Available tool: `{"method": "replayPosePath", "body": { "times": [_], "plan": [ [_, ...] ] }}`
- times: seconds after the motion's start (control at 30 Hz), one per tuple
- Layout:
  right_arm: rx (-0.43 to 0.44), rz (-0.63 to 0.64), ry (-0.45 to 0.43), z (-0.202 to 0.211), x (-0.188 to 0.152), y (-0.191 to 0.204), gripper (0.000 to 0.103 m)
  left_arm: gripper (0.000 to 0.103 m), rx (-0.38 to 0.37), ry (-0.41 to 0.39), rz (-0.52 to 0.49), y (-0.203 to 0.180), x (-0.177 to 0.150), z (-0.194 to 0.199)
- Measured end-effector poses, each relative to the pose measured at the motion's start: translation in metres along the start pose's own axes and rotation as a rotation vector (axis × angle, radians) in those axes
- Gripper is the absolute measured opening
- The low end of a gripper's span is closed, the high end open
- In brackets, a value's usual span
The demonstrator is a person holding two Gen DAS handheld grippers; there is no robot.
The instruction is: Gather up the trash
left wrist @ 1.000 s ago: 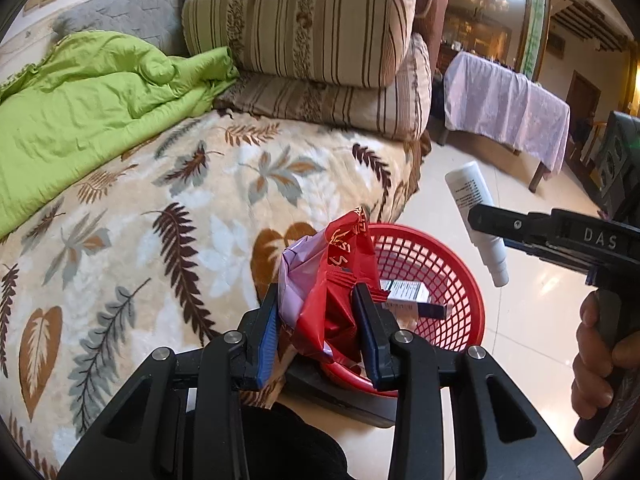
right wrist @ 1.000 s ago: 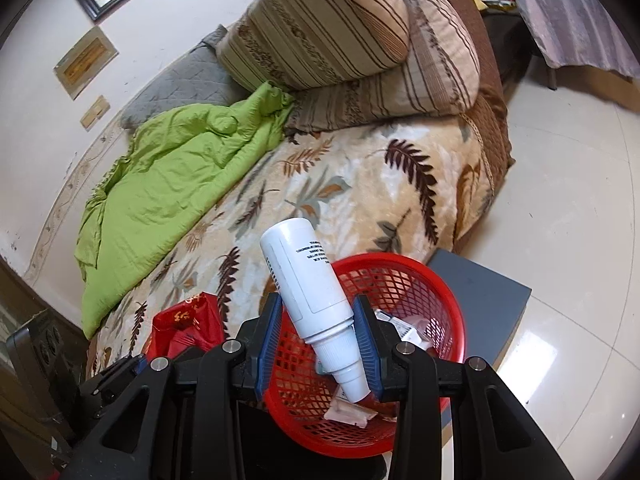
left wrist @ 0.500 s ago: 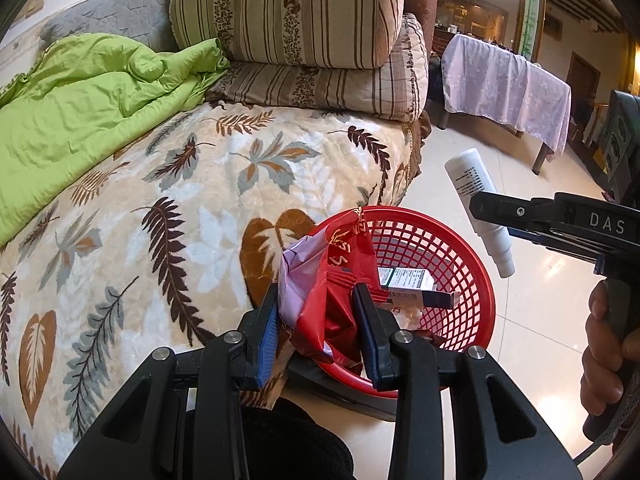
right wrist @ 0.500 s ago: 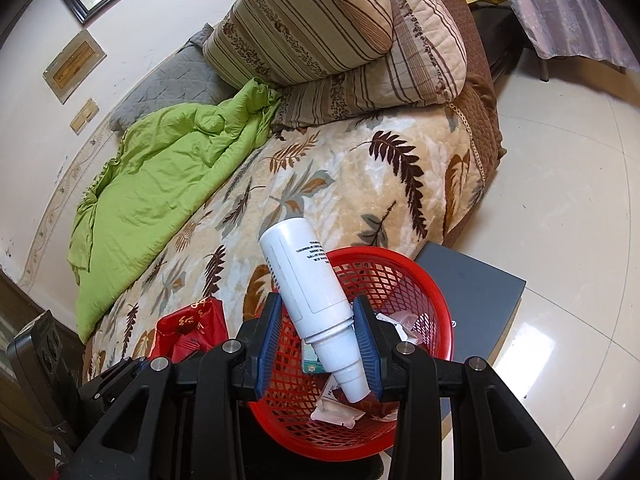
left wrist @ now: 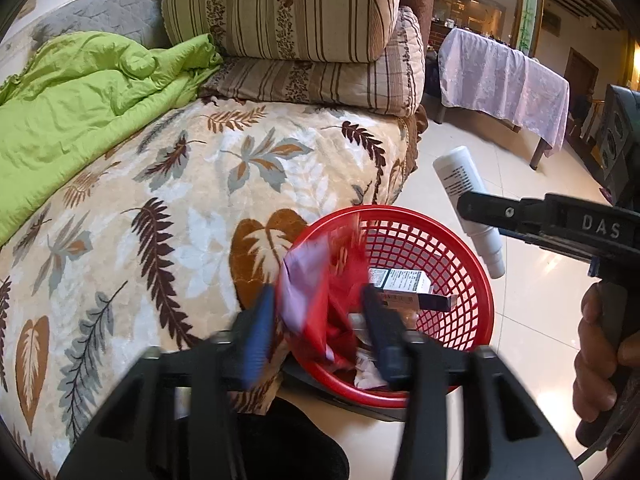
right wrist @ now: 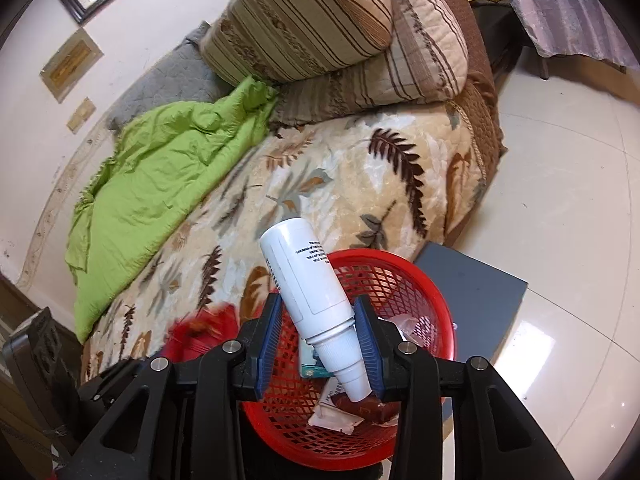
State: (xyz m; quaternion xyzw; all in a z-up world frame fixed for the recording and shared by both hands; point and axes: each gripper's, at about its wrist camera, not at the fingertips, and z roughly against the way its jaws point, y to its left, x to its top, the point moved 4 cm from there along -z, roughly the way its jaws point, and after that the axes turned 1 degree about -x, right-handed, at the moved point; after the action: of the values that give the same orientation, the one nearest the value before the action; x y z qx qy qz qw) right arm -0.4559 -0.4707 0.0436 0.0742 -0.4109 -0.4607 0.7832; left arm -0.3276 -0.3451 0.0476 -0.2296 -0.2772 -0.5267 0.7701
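Left wrist view: my left gripper [left wrist: 320, 320] is blurred, its jaws spread apart with the red wrapper [left wrist: 320, 292] loose between them, over the 9 o'clock rim of the red basket [left wrist: 472, 280]. I see a small box [left wrist: 404, 284] lying inside the basket.

Right wrist view: my right gripper [right wrist: 320, 340] is clamped on the white bottle [right wrist: 308, 280], nozzle tilted down toward 5 o'clock above the basket [right wrist: 400, 280], beside the leaf-print bed [right wrist: 340, 184] at 12 o'clock
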Motion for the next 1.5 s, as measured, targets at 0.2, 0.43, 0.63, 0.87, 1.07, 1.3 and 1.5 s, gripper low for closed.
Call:
{"method": "replayPosePath", "body": {
  "times": [0.2,0.43,0.63,0.87,1.07,1.3,1.5],
  "plan": [
    [-0.055,0.045,-0.054,0.015,0.006,0.012,0.059,0.065,-0.025,-0.014,0.03,0.008,0.007,0.009],
    [-0.196,0.245,-0.192,0.044,0.007,0.076,0.086,0.084,0.026,-0.171,0.105,0.06,0.003,0.078],
    [-0.293,0.382,-0.314,0.056,-0.024,0.145,0.103,0.095,0.196,-0.242,0.166,0.122,-0.026,0.133],
    [-0.317,0.29,-0.219,0.029,-0.07,0.178,0.103,0.098,0.449,-0.251,0.247,0.173,-0.082,0.167],
    [-0.277,0.317,-0.202,0.021,-0.086,0.192,0.103,0.099,0.609,-0.204,0.293,0.191,-0.107,0.17],
    [-0.311,0.322,-0.24,0.033,-0.092,0.195,0.103,0.099,0.57,-0.174,0.259,0.185,-0.109,0.167],
    [-0.351,0.303,-0.244,0.04,-0.093,0.187,0.103,0.098,0.52,-0.187,0.238,0.173,-0.108,0.161]
  ]
}}
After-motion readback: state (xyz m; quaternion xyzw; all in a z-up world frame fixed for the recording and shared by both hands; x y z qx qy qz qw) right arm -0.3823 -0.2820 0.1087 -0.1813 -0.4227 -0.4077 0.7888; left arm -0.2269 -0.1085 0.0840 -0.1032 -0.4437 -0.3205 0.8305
